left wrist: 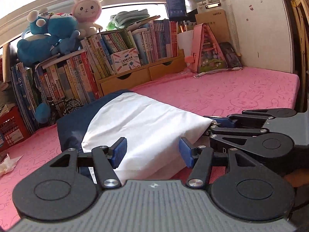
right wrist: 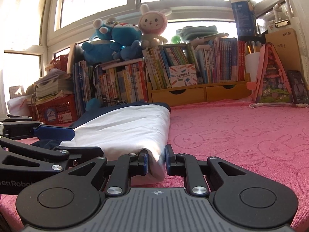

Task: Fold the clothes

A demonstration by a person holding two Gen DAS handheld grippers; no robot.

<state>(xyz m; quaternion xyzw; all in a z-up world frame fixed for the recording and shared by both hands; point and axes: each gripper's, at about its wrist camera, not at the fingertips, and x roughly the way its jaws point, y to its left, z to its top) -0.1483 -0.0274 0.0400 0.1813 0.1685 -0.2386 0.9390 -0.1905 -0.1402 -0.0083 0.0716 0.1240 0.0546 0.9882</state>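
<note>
White-and-navy garment point(left wrist: 139, 119) runs lengthwise straight ahead of both tongs; right gripper point(right wrist: 156, 161) pinches its near corner, while left gripper point(left wrist: 152, 150) stands wide, straddling the near edge.

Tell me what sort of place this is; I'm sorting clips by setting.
Probably a child's bedroom or study corner at home: rows of books under a window, plush toys on top, and a pink bunny-print cover where the garment lies.

folded garment point(left wrist: 135, 119) on pink towel point(left wrist: 231, 96)
</note>
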